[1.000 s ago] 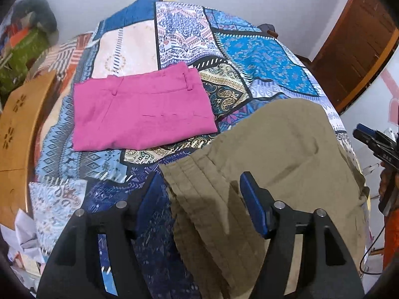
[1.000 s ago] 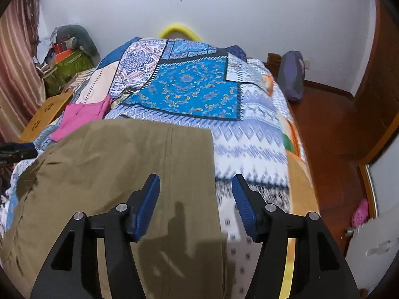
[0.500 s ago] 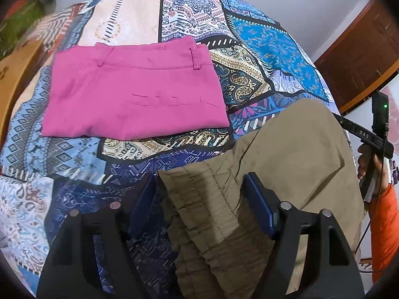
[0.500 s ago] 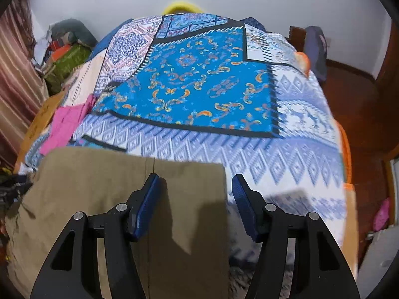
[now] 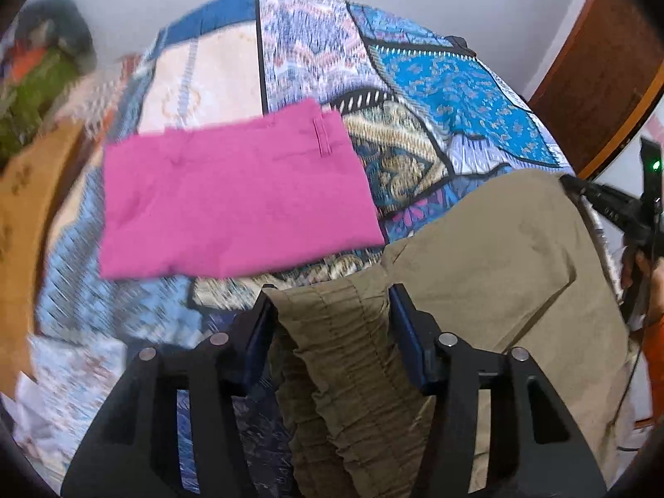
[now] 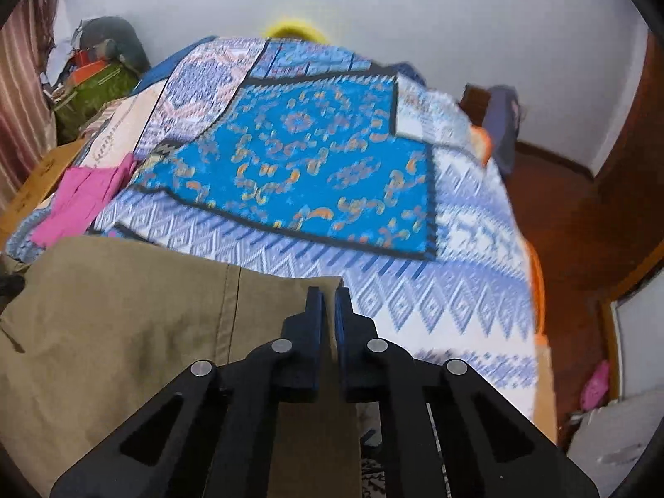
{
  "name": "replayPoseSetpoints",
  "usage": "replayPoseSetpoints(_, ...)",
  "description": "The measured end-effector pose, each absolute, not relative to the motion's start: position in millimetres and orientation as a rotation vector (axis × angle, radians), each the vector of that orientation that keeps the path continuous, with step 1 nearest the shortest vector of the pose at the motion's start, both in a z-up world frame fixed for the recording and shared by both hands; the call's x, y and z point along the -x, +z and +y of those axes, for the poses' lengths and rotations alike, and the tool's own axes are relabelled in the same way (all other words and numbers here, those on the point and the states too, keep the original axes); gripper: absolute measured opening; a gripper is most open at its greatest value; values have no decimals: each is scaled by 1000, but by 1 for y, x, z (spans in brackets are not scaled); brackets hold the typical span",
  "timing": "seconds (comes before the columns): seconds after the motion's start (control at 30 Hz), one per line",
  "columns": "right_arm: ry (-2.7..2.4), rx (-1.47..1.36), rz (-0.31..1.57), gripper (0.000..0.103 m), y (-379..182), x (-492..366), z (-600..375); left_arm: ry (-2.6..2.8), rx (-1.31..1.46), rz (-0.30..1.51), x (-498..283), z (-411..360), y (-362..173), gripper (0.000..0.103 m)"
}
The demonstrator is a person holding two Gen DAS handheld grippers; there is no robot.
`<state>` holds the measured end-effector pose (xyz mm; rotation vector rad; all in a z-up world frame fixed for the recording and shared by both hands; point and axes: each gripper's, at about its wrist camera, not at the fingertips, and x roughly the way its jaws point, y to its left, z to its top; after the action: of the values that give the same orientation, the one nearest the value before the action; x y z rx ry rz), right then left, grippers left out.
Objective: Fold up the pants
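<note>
Olive pants [image 5: 498,257] lie across the near side of a patchwork bedspread [image 5: 448,95]. My left gripper [image 5: 328,294] has the gathered elastic waistband [image 5: 340,332] between its blue pads. Its jaws are closing, and both pads touch the bunched cloth. In the right wrist view my right gripper [image 6: 328,290] is shut on the far corner of the pants' [image 6: 124,311] leg hem, with cloth showing between the fingers. The body of the right gripper [image 5: 614,211] and the hand holding it appear at the right edge of the left wrist view.
Folded pink pants [image 5: 232,195] lie on the bedspread [image 6: 311,166] beyond the waistband; they also show as the pink pants [image 6: 79,203] at left. A wooden board [image 5: 20,228] flanks the bed's left side. Bags [image 6: 95,83] are piled in the far corner. Wooden floor [image 6: 581,207] lies to the right.
My right gripper's jaws closed from wide open onto the hem corner. My left gripper's fingers drew in around the waistband and moved closer to it.
</note>
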<state>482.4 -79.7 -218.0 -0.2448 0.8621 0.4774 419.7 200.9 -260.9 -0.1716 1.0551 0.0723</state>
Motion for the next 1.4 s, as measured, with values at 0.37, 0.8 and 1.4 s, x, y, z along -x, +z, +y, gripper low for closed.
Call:
replayPoseSetpoints(0.37,413,238,700,2,-146,-496,-79,122,72,907,-450,200,-194,51)
replayPoseSetpoints(0.8,508,162,595,2,-86,-409,-105,88,10,803,-383,171,-137,51)
replayPoseSetpoints(1.4,516,50,557,2,-67,-275,-162,14,-44,776,-266,132,-118,51)
